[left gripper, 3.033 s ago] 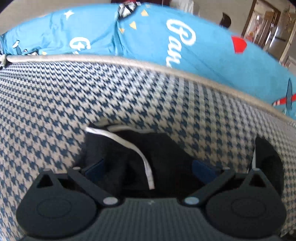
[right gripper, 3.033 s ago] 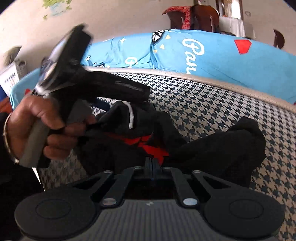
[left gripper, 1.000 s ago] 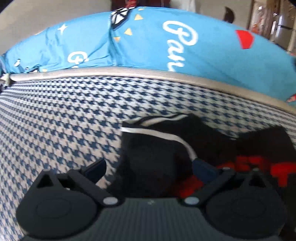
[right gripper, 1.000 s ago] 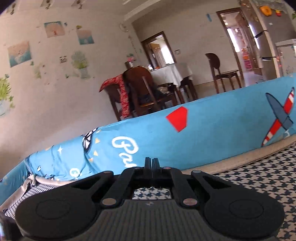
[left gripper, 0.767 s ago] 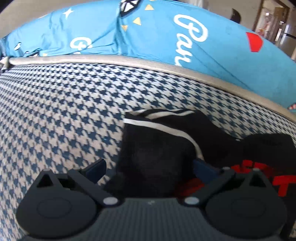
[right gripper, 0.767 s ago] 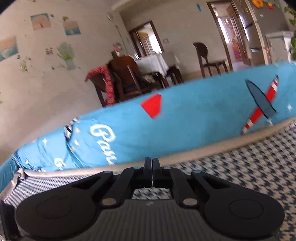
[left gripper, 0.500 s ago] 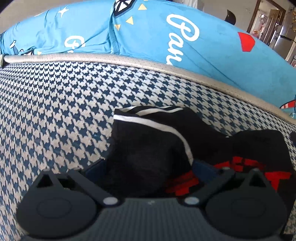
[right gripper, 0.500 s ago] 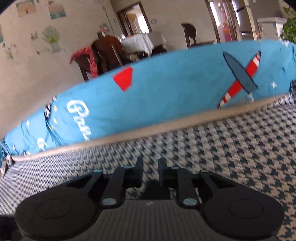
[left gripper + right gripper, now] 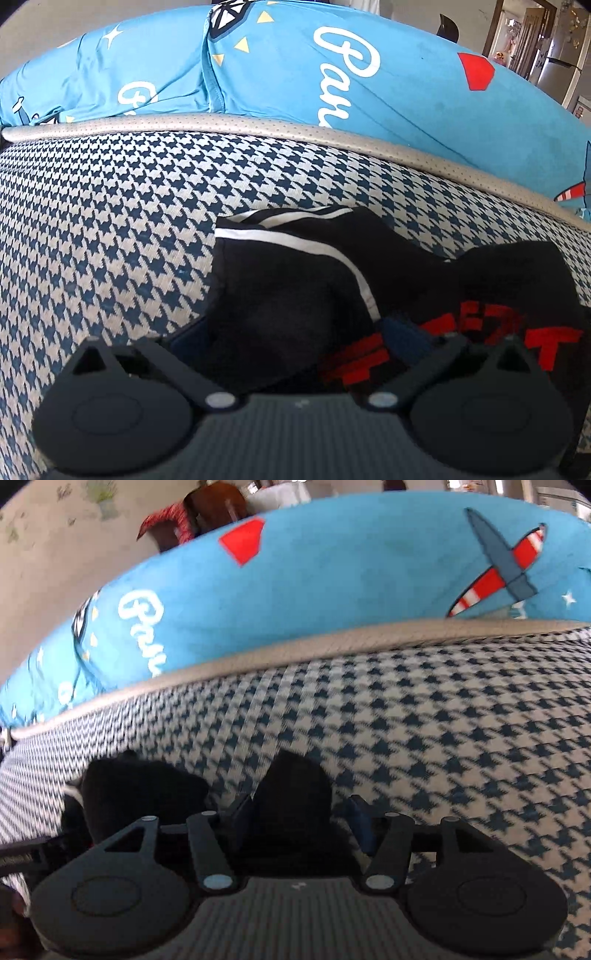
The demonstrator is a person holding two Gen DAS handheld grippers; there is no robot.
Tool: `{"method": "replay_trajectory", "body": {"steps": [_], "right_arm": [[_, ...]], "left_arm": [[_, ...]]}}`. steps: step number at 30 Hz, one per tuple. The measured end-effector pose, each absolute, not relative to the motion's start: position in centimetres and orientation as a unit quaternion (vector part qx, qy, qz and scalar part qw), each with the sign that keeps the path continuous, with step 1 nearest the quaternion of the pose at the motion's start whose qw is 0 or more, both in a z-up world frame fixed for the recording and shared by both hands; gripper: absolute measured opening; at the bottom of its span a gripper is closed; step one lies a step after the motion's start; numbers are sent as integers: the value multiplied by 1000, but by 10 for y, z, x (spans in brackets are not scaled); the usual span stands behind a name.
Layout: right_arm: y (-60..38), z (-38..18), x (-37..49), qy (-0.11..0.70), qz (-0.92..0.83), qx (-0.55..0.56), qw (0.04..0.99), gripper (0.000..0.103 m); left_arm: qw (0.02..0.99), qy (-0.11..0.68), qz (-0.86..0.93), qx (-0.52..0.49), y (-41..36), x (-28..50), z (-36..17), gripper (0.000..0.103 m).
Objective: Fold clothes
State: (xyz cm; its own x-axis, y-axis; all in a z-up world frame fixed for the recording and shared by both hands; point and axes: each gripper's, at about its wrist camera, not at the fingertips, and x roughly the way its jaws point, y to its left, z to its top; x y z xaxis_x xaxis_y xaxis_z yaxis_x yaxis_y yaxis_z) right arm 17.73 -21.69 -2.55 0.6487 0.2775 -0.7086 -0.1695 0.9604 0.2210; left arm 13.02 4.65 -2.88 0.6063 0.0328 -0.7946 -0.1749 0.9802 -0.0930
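A crumpled black garment (image 9: 295, 288) with white stripes and red print lies on the houndstooth cushion (image 9: 110, 221). My left gripper (image 9: 295, 332) is open, its blue pads on either side of a raised black fold with the white stripe. In the right wrist view a black peak of the same garment (image 9: 295, 786) stands between the open jaws of my right gripper (image 9: 299, 812), low over the cushion. Another black lump (image 9: 140, 790) lies to its left.
A blue printed cover (image 9: 332, 74) rises behind the cushion's beige piping (image 9: 258, 125). Bare houndstooth fabric (image 9: 461, 720) stretches to the right of the garment. A chair with red cloth (image 9: 177, 520) stands far behind.
My right gripper has dropped from pointing at the room to low over the cushion and opened around a black fold. My left gripper has edged closer over the striped fold.
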Motion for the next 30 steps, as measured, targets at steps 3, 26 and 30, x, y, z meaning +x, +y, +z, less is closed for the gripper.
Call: {"method": "replay_trajectory", "body": {"steps": [3, 26, 30], "right_arm": [[-213, -24, 175, 392, 126, 64, 909, 19], [-297, 26, 157, 208, -231, 112, 944, 9], [-304, 23, 156, 221, -246, 122, 936, 23]], "left_arm": [[893, 439, 58, -78, 46, 130, -29, 103], [901, 419, 65, -91, 49, 129, -21, 103], [900, 419, 73, -95, 54, 130, -22, 103]]}}
